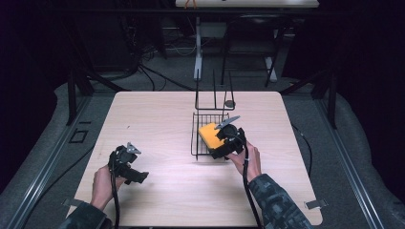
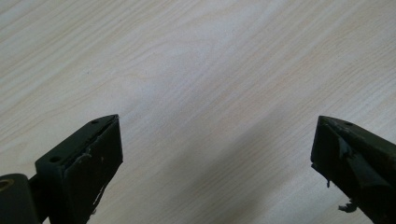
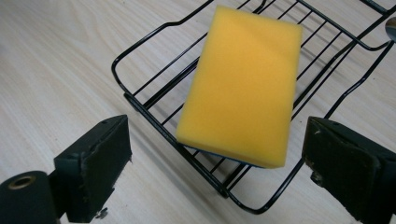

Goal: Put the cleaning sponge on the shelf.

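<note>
Sponge (image 3: 243, 86), yellow and unlabelled, lies in the black wire rack (image 3: 154, 114), just beyond the right gripper (image 3: 217, 154), whose jaws stand apart, empty. Left of the rack, the left gripper (image 2: 215, 154) gapes over bare table (image 2: 196, 60).

Off-task items: table, floor clutter, far bench.
Pale wood-grain table (image 1: 157, 124), bare top, rounded corners. Black cables (image 1: 157, 76) run across the grey floor behind it, next to a white stand leg (image 1: 197, 57). Second light tabletop (image 1: 248, 3) at the far edge, partly cropped.
</note>
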### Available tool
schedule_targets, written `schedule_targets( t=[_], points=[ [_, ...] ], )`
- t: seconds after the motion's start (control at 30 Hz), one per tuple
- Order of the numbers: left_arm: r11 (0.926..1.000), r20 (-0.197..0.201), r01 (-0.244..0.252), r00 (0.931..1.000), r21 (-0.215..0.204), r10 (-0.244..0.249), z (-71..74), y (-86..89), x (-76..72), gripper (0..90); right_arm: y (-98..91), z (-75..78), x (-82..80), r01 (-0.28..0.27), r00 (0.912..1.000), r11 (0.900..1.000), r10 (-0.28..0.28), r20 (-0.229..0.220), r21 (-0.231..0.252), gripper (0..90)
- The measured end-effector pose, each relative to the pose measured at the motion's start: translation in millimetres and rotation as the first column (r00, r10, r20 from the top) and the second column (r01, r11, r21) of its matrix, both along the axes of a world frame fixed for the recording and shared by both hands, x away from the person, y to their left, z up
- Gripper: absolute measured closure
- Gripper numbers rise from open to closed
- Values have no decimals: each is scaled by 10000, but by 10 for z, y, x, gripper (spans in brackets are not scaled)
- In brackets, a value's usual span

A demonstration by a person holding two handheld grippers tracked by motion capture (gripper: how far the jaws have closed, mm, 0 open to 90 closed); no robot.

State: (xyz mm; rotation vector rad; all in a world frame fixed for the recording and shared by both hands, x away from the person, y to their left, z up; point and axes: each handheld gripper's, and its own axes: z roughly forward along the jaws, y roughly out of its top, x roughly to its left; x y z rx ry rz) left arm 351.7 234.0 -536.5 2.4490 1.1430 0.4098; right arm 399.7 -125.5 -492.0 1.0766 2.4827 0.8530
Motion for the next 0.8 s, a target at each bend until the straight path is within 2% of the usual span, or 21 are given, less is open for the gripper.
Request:
schedule_targets(
  t=[0.17,0.53,0.67,0.8],
  points=[
    [10000,7,17,10000,-8,-17,1,0,0,26,-41,56,-88,-126,9999,9998,127,95,-134,51],
    [10000,11,56,10000,-6,-56,1,-9,-4,26,-318,226,-344,-8,9990,10000,12,457,-79,31],
    [10000,2,70,10000,-2,-70,-1,-9,-2,25,-379,248,-405,15,9985,9999,-9,545,-116,31],
    [10000,13,70,10000,-11,-70,-4,-12,-2,26,-498,259,-533,162,9972,9996,-145,736,-219,31]
  ],
)
